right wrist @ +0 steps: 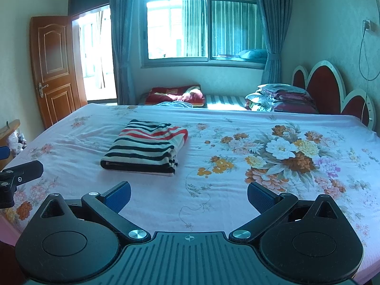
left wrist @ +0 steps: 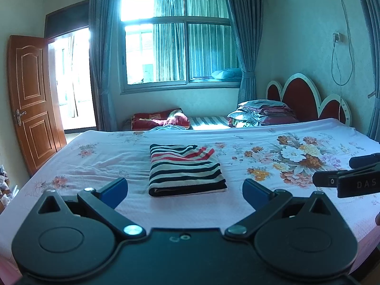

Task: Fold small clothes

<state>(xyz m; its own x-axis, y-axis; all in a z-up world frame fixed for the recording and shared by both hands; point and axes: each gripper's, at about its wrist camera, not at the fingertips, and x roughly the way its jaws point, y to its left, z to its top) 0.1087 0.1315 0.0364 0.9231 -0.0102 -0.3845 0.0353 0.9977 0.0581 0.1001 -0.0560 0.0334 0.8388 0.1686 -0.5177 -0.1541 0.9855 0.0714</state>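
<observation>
L gripper (left wrist: 185, 191) & R gripper (right wrist: 188, 197) nearest cam, both jaws spread wide w/ nothing held, hovering over floral bedsheet (right wrist: 273, 161); striped garment (left wrist: 186, 169) lies mid-bed as neat folded rectangle, untouched — fold looks done, prob. nothing left.

Two wrist cams, low over a bed, facing the window wall.
Left cam sits just above the floral sheet (left wrist: 296, 152), striped folded garment (left wrist: 185, 169) dead ahead & near; right cam, alongside, sees it (right wrist: 147, 146) off to the left. Both share bed, window (left wrist: 175, 40), door (left wrist: 30, 99), headboard (right wrist: 327, 87).
</observation>
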